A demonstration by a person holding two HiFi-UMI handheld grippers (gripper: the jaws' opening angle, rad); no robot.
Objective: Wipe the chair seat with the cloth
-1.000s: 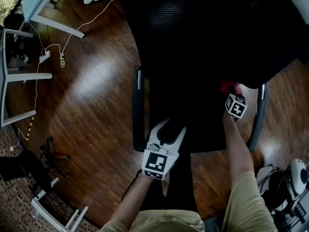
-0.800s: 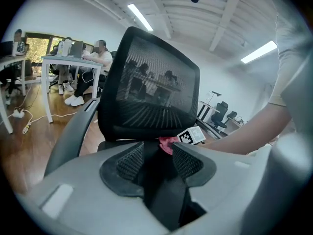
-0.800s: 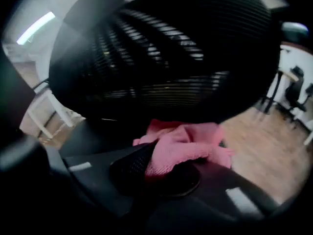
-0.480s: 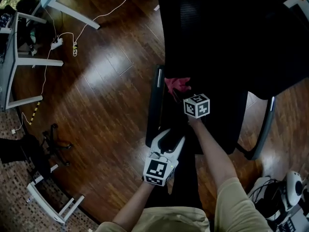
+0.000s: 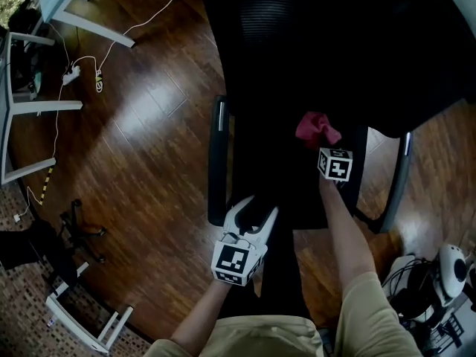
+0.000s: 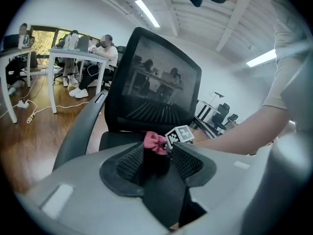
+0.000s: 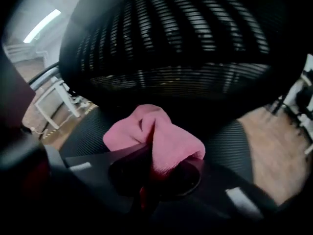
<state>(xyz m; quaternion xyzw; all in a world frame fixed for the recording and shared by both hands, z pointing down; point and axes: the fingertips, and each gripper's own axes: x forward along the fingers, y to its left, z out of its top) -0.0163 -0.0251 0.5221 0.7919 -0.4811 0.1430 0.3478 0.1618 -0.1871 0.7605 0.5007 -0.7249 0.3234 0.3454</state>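
The black chair seat (image 5: 277,171) lies below me, between its two armrests. A pink cloth (image 5: 316,129) rests on the seat's right half, and my right gripper (image 5: 324,144) is shut on it, just behind its marker cube. The right gripper view shows the cloth (image 7: 157,137) bunched up out of the closed jaws of that gripper (image 7: 148,156), touching the seat. My left gripper (image 5: 253,208) is at the seat's front edge, its jaws closed on the black edge. The left gripper view looks past that gripper (image 6: 155,161) to the cloth (image 6: 154,142) further back.
The mesh backrest (image 5: 297,28) rises behind the seat, with armrests on the left (image 5: 216,155) and right (image 5: 396,177). White desk legs (image 5: 44,106), a cable with a power strip (image 5: 71,76) and another chair's base (image 5: 74,233) stand on the wood floor at left. Seated people (image 6: 93,58) work at desks.
My right gripper swept the cloth from the seat's right side to the left armrest, then back toward the right. The left gripper has stayed at the front edge.
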